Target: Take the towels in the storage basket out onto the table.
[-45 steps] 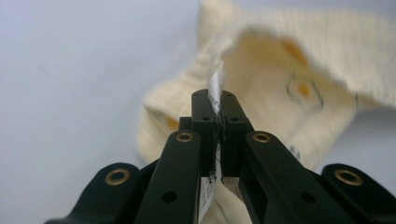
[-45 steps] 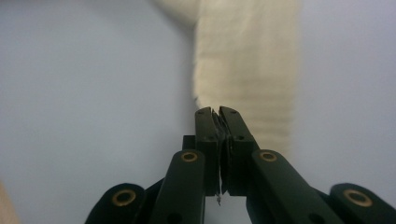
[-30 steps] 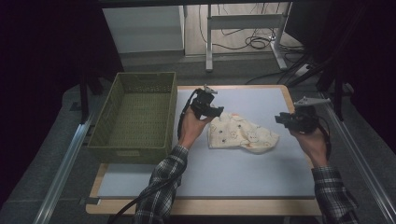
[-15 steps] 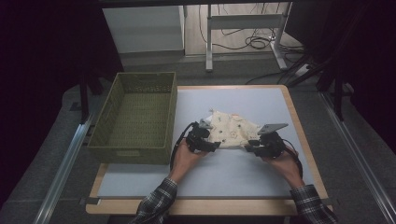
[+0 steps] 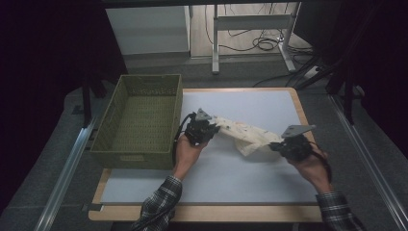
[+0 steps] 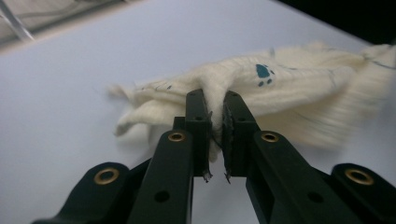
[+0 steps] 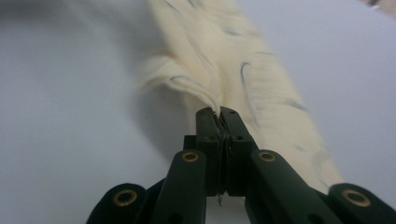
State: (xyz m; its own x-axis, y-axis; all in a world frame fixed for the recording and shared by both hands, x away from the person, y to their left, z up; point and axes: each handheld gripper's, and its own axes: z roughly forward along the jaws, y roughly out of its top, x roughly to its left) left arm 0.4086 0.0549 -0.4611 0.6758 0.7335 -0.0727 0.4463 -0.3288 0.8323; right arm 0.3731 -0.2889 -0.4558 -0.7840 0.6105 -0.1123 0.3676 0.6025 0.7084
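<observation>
While the white bench [image 5: 240, 178] carries the green wicker basket [image 5: 139, 120] at its left, the cream printed cloth [image 5: 245, 134] is stretched between both tongs just beside it. A corner could be lost if the pull tightens, since only thin folds are pinched. The left tongs [image 6: 214, 100] and right tongs [image 7: 218, 111], just closed, are clamped on the cloth's opposite ends.

Dim high view, dark surroundings, motion-blurred gripper views

surface: table [image 5: 288, 96], white mat [image 5: 231, 168] | on it: green basket [image 5: 139, 120], cream cloth [image 5: 245, 134]
</observation>
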